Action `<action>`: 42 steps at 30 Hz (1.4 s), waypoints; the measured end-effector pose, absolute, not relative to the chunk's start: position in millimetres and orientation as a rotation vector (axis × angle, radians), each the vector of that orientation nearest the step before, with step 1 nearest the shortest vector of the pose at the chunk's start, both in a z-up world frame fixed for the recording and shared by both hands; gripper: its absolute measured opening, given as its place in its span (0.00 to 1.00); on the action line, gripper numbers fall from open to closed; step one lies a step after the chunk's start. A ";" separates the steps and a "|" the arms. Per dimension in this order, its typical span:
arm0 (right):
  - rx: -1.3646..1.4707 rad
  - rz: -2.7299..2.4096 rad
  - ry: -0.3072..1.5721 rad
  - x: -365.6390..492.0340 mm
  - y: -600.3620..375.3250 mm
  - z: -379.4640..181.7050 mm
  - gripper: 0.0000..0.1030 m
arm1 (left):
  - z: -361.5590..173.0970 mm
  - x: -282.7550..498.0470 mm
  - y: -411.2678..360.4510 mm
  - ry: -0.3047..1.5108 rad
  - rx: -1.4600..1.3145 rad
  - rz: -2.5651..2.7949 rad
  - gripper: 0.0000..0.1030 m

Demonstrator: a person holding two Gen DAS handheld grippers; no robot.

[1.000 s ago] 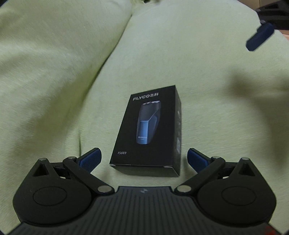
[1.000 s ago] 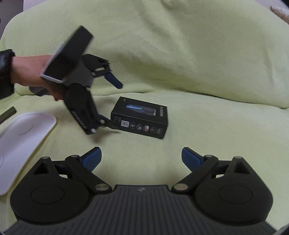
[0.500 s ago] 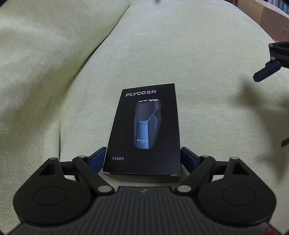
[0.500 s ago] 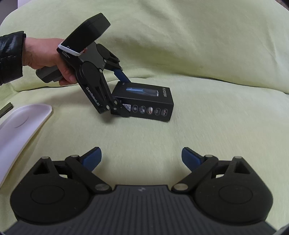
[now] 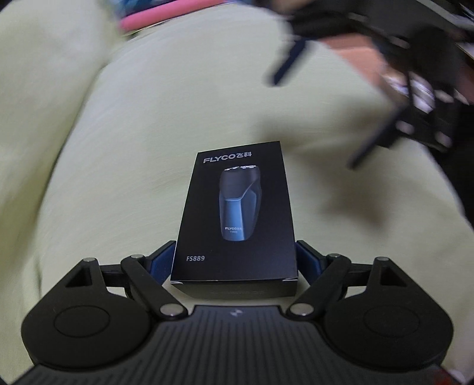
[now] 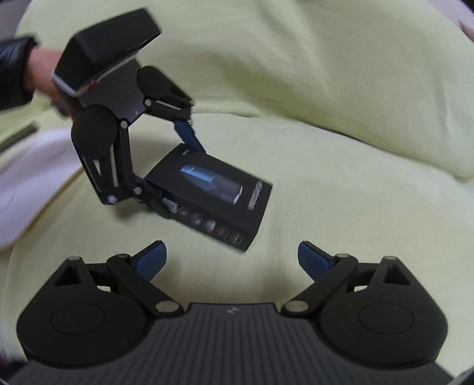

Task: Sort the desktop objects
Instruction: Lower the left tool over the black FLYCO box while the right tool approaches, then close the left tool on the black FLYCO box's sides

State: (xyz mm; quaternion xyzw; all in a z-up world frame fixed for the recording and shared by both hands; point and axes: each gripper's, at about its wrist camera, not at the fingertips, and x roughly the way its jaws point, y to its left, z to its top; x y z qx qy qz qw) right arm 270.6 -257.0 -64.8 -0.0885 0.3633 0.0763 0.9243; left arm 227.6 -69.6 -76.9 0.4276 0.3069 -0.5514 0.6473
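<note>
Your left gripper [image 5: 235,260] is clamped on the shaver box [image 5: 237,216]: its blue fingers [image 5: 161,260] press against both long sides at the near end, and the jaws have just been closing onto it. The black box runs straight out from the gripper, printed face up, with the brand name at the far end and the model code nearest you. Seen from the right wrist, the box [image 6: 210,192] appears lifted and tilted above the light green cloth [image 6: 340,192], though blur makes the gap under it hard to judge. Your left hand [image 6: 44,74], in a dark sleeve [image 6: 14,71], holds that gripper from behind.

Your right gripper [image 6: 231,256] has its jaws wide apart with nothing between them, only cloth. The box hangs just ahead of it and slightly to its left. Further to its left, at the edge of view, a white tray [image 6: 26,189] lies on the cloth.

From the left wrist, the right gripper [image 5: 400,97] is a blurred dark shape ahead and to the right. Beyond the left gripper's far left, a pink band [image 5: 166,14] shows at the top edge, too smeared to identify.
</note>
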 end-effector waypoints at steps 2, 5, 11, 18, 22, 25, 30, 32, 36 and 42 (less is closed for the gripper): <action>-0.250 0.201 0.750 258.2 -249.0 -60.9 0.91 | -77.2 205.9 -71.2 0.675 1.019 -1.299 0.81; -0.333 0.278 0.770 246.0 -236.0 -57.4 0.91 | -78.1 178.4 -73.4 0.641 1.082 -1.344 0.82; -0.524 0.352 0.780 248.6 -212.8 -56.6 0.92 | -81.8 160.1 -74.8 0.634 1.174 -1.348 0.83; -0.586 0.444 0.900 287.0 -210.3 -64.6 0.92 | -85.2 146.1 -79.1 0.653 1.253 -1.357 0.85; -0.597 0.486 0.953 305.5 -210.2 -70.0 0.91 | -86.2 140.6 -75.1 0.654 1.257 -1.359 0.85; -0.581 0.508 0.987 315.3 -211.4 -74.1 0.89 | -87.1 135.1 -70.0 0.647 1.250 -1.359 0.85; -0.565 0.510 1.006 320.1 -212.7 -76.9 0.86 | -88.1 123.8 -64.0 0.632 1.257 -1.353 0.84; -0.568 0.498 1.003 318.9 -211.7 -75.0 0.85 | -87.6 116.2 -63.5 0.624 1.283 -1.345 0.84; -0.574 0.472 0.997 308.7 -206.2 -72.3 0.82 | -81.2 103.5 -58.7 0.604 1.335 -1.334 0.84; -0.580 0.442 0.986 291.1 -206.1 -65.2 0.80 | -73.1 81.4 -57.0 0.581 1.362 -1.344 0.84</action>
